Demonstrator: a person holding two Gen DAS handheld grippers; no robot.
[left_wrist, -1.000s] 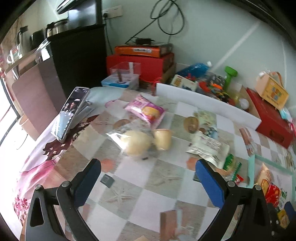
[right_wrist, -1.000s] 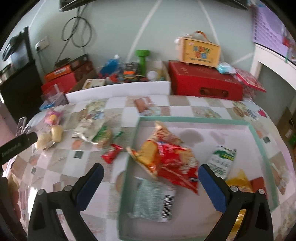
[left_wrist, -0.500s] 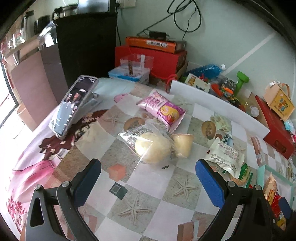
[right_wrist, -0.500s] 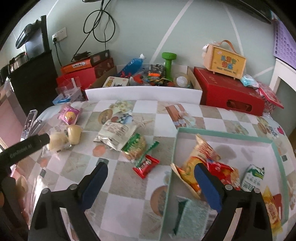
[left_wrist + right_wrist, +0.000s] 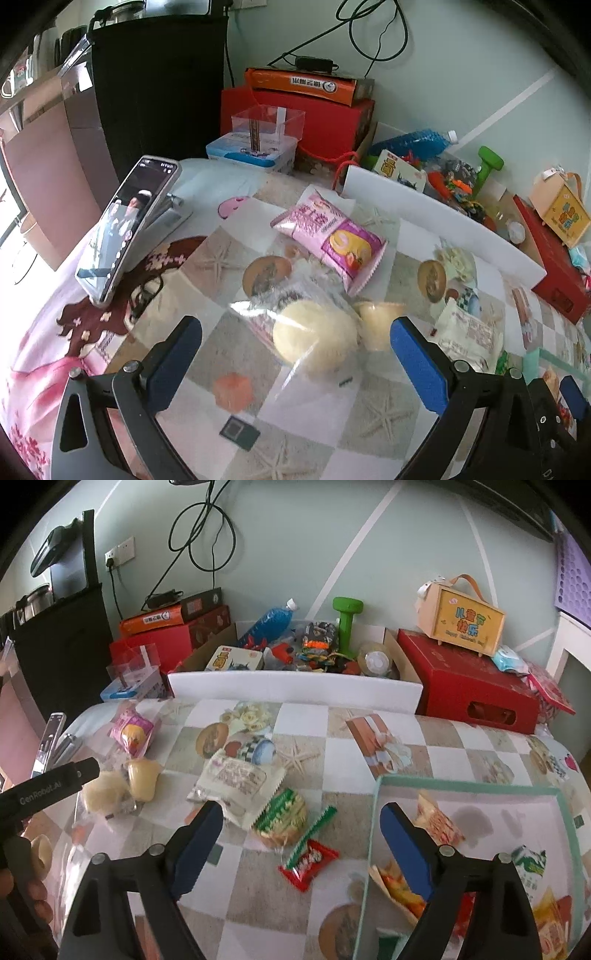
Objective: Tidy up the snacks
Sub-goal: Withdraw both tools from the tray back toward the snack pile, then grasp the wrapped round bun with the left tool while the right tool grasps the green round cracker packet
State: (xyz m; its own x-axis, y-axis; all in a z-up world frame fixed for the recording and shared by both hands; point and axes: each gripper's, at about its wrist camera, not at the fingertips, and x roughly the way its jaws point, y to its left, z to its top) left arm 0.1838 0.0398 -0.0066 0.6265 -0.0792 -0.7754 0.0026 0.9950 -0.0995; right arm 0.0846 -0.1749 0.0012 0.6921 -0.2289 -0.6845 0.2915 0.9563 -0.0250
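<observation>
Green foil is your nearest loose snack: the green pack (image 5: 282,818) lies just past the right gripper (image 5: 299,834), centre of the right wrist view, with the red candy (image 5: 308,860) beside it, lower and to the right. Both sit on the table between the blue pads, nothing touching them. Your right jaws are closing but still stand apart and empty. The candy's long axis runs diagonally, lower left to upper right, along with its green strip, so I'd judge you need a slight roll to pinch across its short side. The white pack (image 5: 238,786) overlaps the green pack's upper left edge.

The tray (image 5: 469,784) fills the lower right of that view, already holding several packets; it is close to the right hand, so this hand looks best placed for these pieces.

Your left gripper (image 5: 295,365) is wide apart and empty too, with the bun (image 5: 314,336) in clear wrap lying between its pads, the cup (image 5: 378,321) just right of it and the pink pack (image 5: 332,236) further up the frame. Those suit the left hand.
</observation>
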